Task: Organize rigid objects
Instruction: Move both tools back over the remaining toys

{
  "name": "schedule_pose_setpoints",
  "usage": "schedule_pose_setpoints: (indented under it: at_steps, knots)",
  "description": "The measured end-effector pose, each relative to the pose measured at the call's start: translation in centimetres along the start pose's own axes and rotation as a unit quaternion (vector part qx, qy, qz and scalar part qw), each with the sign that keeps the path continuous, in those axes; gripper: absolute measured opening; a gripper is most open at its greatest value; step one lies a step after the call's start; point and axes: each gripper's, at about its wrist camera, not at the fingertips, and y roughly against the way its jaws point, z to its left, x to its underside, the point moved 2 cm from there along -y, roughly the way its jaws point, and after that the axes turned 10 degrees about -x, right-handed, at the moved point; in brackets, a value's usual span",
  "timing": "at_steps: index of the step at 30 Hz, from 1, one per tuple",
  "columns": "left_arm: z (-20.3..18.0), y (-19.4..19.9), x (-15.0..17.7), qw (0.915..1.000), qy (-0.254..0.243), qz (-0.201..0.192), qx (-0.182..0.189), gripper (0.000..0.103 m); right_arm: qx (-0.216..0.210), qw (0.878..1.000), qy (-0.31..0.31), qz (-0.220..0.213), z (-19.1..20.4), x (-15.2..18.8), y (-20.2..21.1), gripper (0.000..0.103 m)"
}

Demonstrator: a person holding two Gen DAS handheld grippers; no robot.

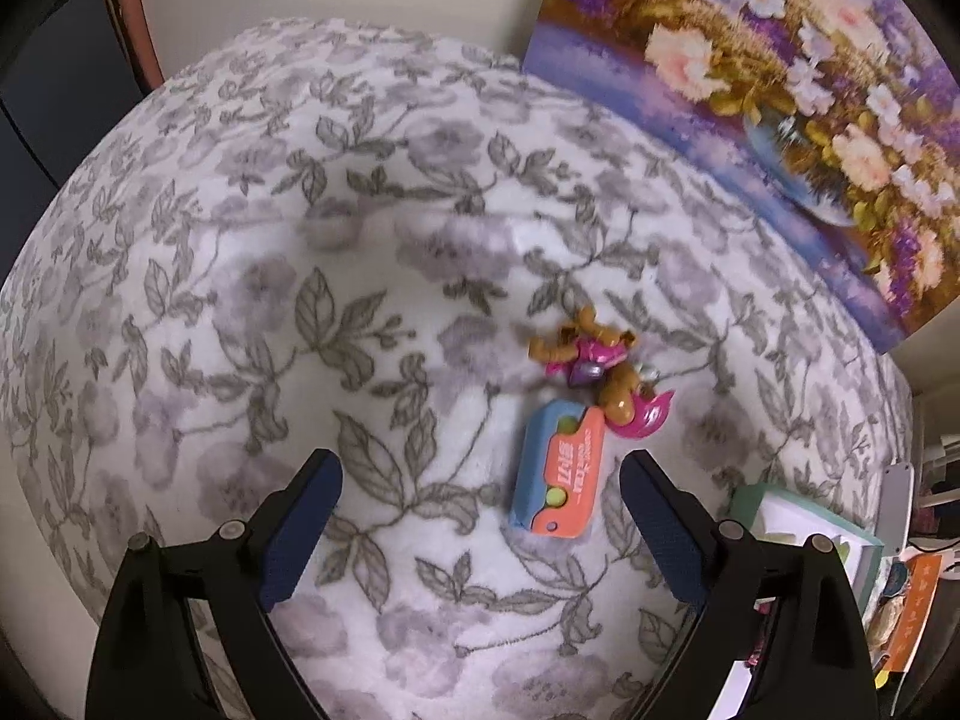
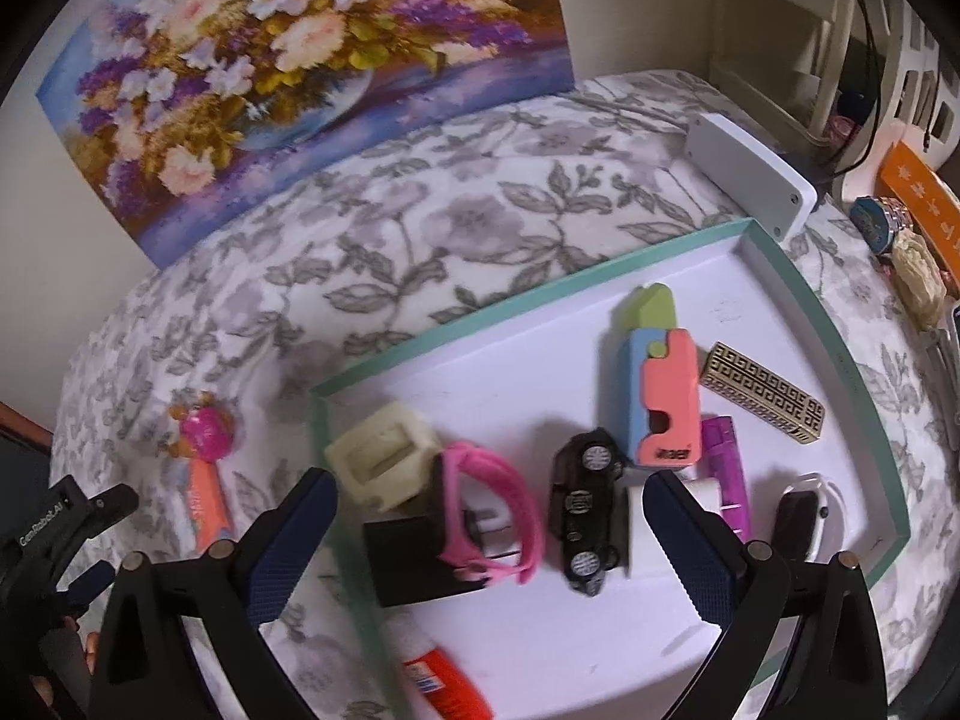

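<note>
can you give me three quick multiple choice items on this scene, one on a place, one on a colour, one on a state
1. Where does the black toy car lie?
A. inside the teal-rimmed tray
B. on the blanket outside the tray
C. on the flower painting

2. What colour is the watch in the tray?
A. green
B. pink
C. white

3. How does the left gripper stand?
A. shut on the dog figure
B. shut on the orange-and-blue block
C. open, holding nothing

Answers: 1 A, the car rests on the tray's white floor. 2 B, its strap is bright pink. 3 C, its fingers stand wide apart above the blanket, with the orange-and-blue block untouched.
</note>
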Motion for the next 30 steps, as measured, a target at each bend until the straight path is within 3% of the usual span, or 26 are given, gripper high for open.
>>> schedule_pose_setpoints:
  at_steps: [8,18,25,30]
  knots:
    - [0.9,1.9,-0.2,0.9983,-0.004,-0.055,0.017,0.094,-0.004,0.999,0.019,-0.025,2.5,0.5,1.2,0.103]
    - [2.3,2.7,0.4,0.9974,-0.008,-0.069,0.019,0.094,-0.041,0.998,0.052,-0.012,5.9,2.9,0.4,0.103]
    - [3.4,2.1,0.8,0.9984,-0.013,-0.055,0.009,0.094,-0.074,0.994,0.082,-0.007,8.1,3.8,-0.4,0.103]
    - [4.4,1.1,0.7,0.9995,-0.001,-0.031,0.0,0.094,-0.063,0.993,0.097,0.001,9.0,4.1,-1.3,0.103]
